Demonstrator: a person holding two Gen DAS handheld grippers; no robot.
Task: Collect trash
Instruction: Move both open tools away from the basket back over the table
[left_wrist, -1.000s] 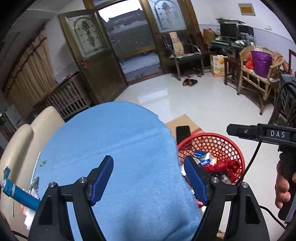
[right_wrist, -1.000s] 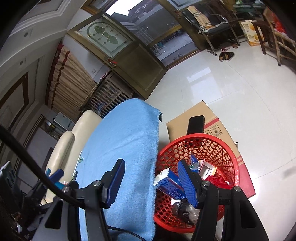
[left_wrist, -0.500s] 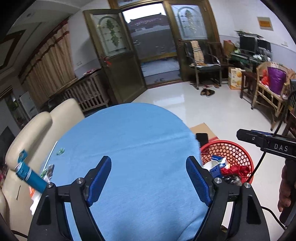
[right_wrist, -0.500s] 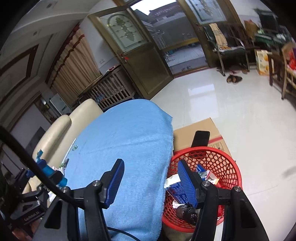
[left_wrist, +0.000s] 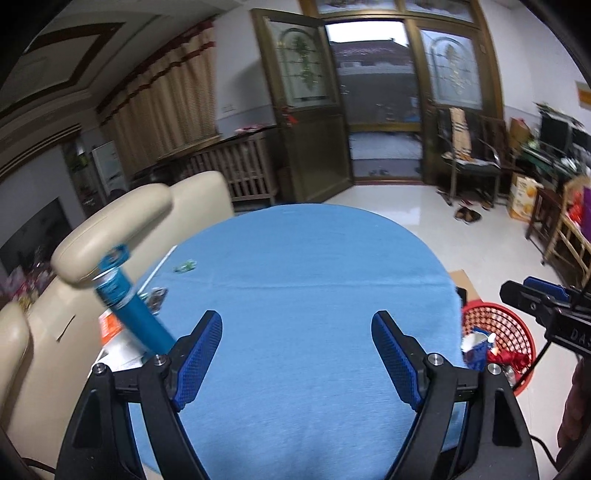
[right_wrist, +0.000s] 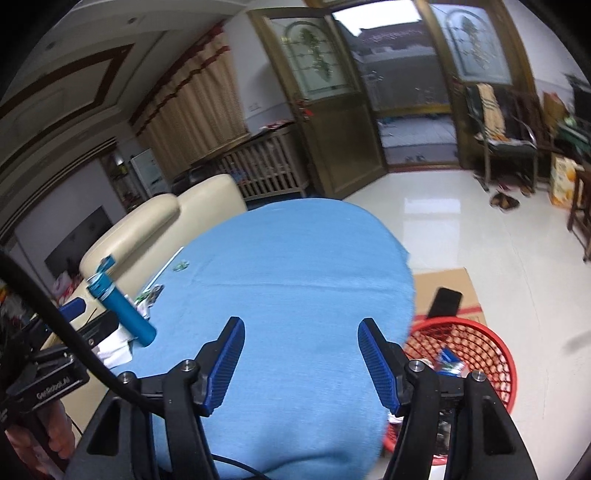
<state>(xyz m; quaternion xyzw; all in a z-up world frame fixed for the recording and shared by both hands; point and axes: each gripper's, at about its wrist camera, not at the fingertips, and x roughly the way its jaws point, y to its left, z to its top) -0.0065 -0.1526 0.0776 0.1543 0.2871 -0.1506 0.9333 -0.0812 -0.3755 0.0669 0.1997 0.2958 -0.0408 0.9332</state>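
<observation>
My left gripper (left_wrist: 297, 356) is open and empty above the near part of the round table's blue cloth (left_wrist: 314, 266). My right gripper (right_wrist: 301, 363) hangs over the same cloth, jaws opening, nothing between them. Trash lies at the table's left edge: a blue tube (left_wrist: 125, 306) tilted on white paper, a crumpled wrapper (left_wrist: 157, 295), a small green wrapper (left_wrist: 184, 266) and an orange scrap (left_wrist: 109, 325). The right wrist view also shows the tube (right_wrist: 120, 306) and the green wrapper (right_wrist: 180, 266). A red mesh basket (right_wrist: 491, 354) holding several pieces of trash stands on the floor to the right.
Cream chair backs (left_wrist: 122, 229) press against the table's left side. A cardboard box (right_wrist: 443, 282) with a black phone (right_wrist: 445, 301) on it sits behind the basket. White tiled floor (right_wrist: 480, 236) stretches to the open door. Chairs and shelves line the right wall.
Both grippers have risen and swung left, away from the basket and over the table. The basket has slid to the right edge of both views. Both pairs of jaws stand a little wider.
</observation>
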